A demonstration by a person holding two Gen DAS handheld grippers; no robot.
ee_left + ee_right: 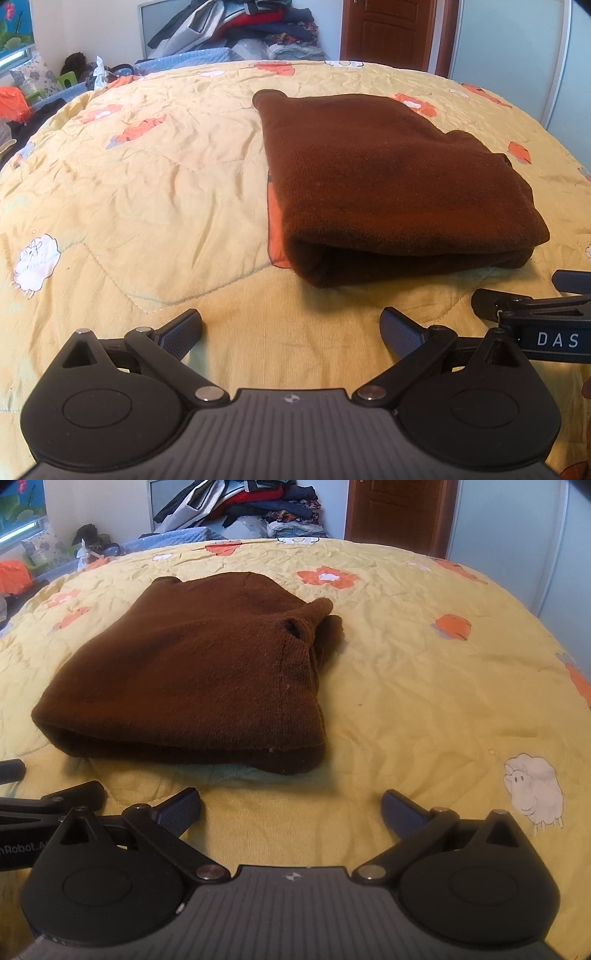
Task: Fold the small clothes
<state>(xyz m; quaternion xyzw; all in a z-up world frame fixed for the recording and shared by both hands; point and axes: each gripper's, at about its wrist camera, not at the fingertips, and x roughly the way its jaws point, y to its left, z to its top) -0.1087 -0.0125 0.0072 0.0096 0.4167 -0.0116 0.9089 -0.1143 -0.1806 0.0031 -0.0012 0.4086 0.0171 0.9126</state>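
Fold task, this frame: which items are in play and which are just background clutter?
In play:
- brown garment, already folded, lying on the yellow quilt
- left gripper, open, empty
- right gripper, open, empty

Clutter:
- clothes pile behind the bed
- orange bag
- wooden door

**What stays out of sight**

The folded dark brown knitted garment (391, 184) covers part of an orange flower print on the yellow quilted bedspread (147, 184); its inner layers cannot be seen. In the left wrist view, the black right gripper (517, 295) is cut off by the right edge. The heap of mixed clothes (251, 506) behind the bed runs past the top edge, single pieces indistinct.
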